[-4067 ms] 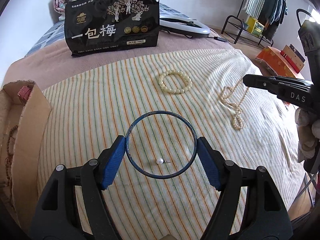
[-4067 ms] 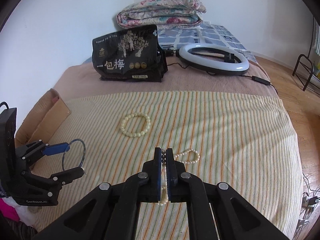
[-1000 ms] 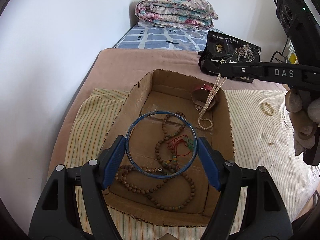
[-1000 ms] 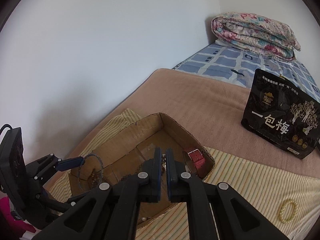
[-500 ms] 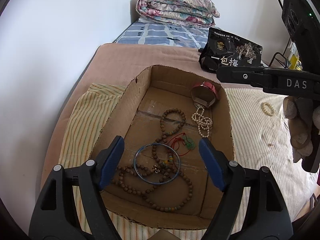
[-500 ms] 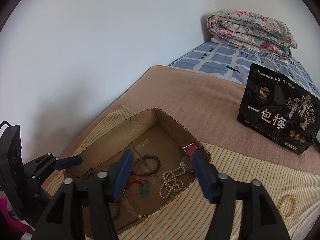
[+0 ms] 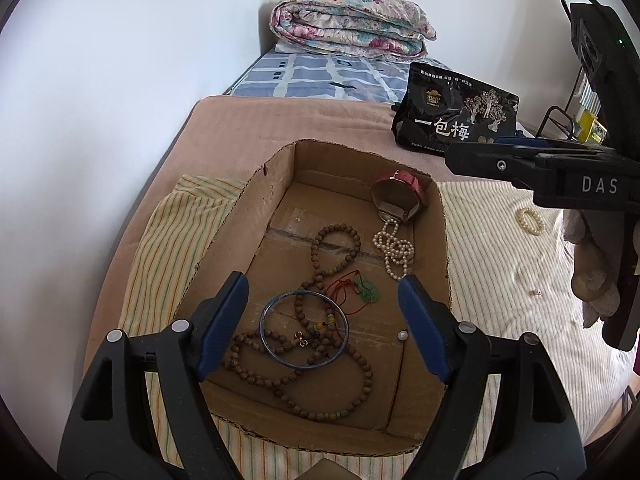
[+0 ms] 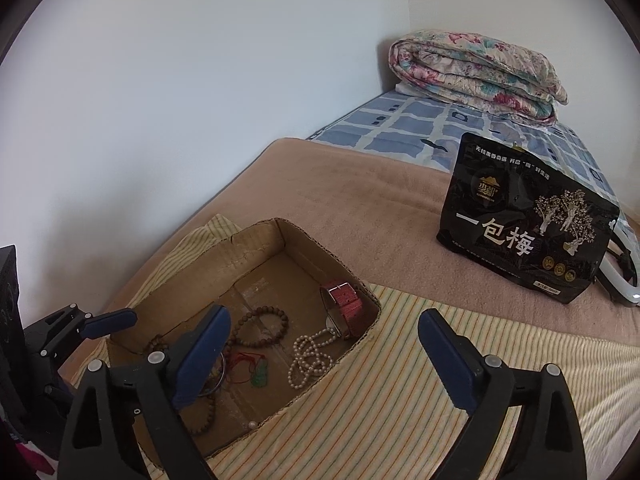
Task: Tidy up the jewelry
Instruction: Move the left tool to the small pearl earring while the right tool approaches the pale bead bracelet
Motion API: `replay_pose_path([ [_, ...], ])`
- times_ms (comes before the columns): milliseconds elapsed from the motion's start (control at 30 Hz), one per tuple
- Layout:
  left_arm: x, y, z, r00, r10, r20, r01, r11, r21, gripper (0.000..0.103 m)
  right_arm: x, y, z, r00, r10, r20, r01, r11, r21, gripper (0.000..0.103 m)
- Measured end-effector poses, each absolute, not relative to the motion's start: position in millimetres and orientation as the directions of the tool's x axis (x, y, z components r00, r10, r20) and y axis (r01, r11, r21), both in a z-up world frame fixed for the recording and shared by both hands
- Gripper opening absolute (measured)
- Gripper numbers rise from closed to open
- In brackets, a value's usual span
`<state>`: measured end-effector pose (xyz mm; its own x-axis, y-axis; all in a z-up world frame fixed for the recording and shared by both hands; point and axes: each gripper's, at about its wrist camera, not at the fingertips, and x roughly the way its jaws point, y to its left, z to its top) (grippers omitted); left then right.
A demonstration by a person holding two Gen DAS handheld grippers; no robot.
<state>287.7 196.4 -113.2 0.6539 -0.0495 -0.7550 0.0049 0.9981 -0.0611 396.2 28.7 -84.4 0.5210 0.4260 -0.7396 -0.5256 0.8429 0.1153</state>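
An open cardboard box (image 7: 280,168) lies on the bed. On its floor the blue bangle (image 7: 303,330) rests on brown wooden bead strands (image 7: 336,248). The pearl necklace (image 7: 394,252) lies heaped beside a red-strapped watch (image 7: 400,192). My left gripper (image 7: 320,284) hovers open above the bangle, with nothing between its pads. My right gripper (image 8: 324,316) hangs over the box's near corner. Its jaws are opening and hold nothing. Below it lies the pearl necklace (image 8: 310,356). A cream bead bracelet (image 7: 530,220) sits on the striped cloth (image 8: 440,360).
A green pendant on red cord (image 7: 366,292) and a loose pearl (image 7: 402,335) also lie in the box. A black snack bag (image 8: 524,232) stands behind on the brown blanket. A folded floral quilt (image 7: 352,28) is at the far end. A white wall runs along the left.
The left jaws opened and the blue bangle dropped onto the beads in the box. The right jaws opened from shut and the pearl necklace fell beside the watch.
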Motion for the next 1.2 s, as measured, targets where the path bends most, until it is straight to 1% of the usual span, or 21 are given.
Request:
replay_pose_path([
  [333,286,175,-98,0.677,-0.061,-0.733,0.036,0.998,-0.05,0.08,396,-1,-73,0.575,0.376,-0.727,-0.476,0.876,0.078,0.103],
  [633,284,152,-90,0.686,-0.08,-0.723,0.07,0.997,-0.045,0.08,398,-43,-69,0.599,0.343,-0.723,-0.417,0.905,0.084,0.103],
  [833,285,133,-86,0.688,-0.098,-0.719,0.095,0.994,-0.044,0.08,394,-72,-63,0.619,0.319,-0.718,-0.399,0.915,0.062,0.103],
  [1200,287,88,-86,0.682,-0.172,-0.711,0.187,0.981,-0.058,0.08,393,-149,-58,0.652,0.246,-0.717,-0.318,0.947,0.035,0.103],
])
